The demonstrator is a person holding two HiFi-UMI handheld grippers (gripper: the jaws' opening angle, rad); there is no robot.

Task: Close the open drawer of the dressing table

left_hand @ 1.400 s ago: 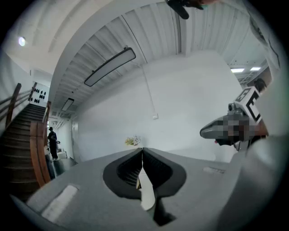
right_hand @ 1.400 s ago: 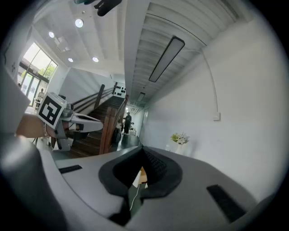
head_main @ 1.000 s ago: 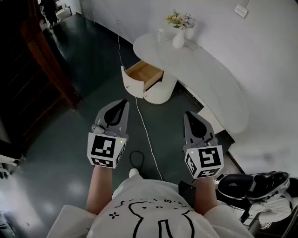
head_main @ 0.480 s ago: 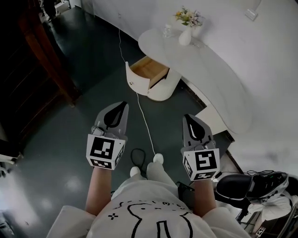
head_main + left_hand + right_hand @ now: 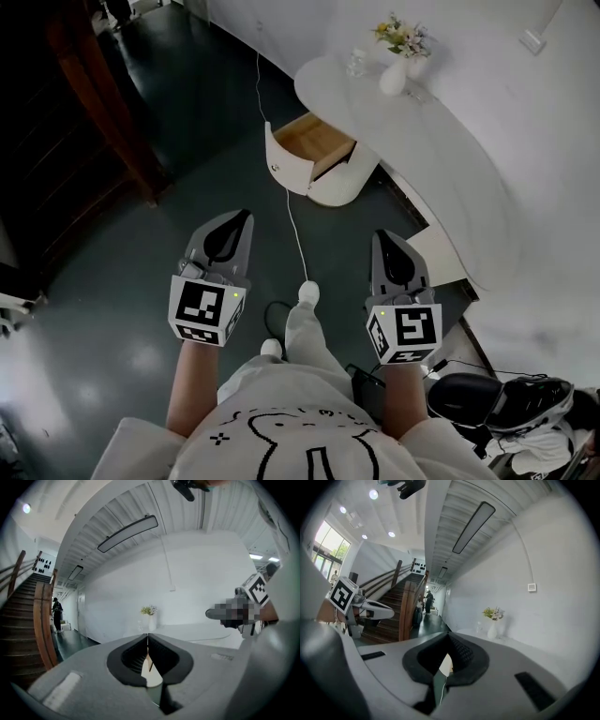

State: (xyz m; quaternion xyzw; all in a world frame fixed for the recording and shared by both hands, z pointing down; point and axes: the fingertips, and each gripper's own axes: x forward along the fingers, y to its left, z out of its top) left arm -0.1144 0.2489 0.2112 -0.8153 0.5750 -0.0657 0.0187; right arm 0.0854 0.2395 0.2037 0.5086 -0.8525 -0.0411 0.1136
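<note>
- Jaws: the left gripper (image 5: pixel 241 218) has its jaws pressed together with nothing between them, as the left gripper view (image 5: pixel 148 639) confirms. In its own view the right gripper (image 5: pixel 448 638) also shows tips meeting on nothing. Both point toward 12 o'clock in the head view, and the right gripper (image 5: pixel 383 236) sits level with the left.
- Task's thing: the drawer (image 5: pixel 316 146) stands open, its wooden inside exposed, under the near end of the white desk (image 5: pixel 450 159). It is well apart from both pairs of jaws, with dark floor (image 5: pixel 131 281) between.
- Bearing: from your left jaws the drawer lies at about 1 o'clock; from your right jaws, at about 11 o'clock.
- Axis: the drawer's curved white front panel (image 5: pixel 278 169) faces roughly 9 o'clock, so its closing travel appears to run toward 3 o'clock, into the pedestal (image 5: pixel 349 184).
- Nearer hand: your left gripper looks closer to the front panel and already stands on its outer side.
- Caution: a white cable (image 5: pixel 294 230) runs across the floor from the drawer toward your feet.
</note>
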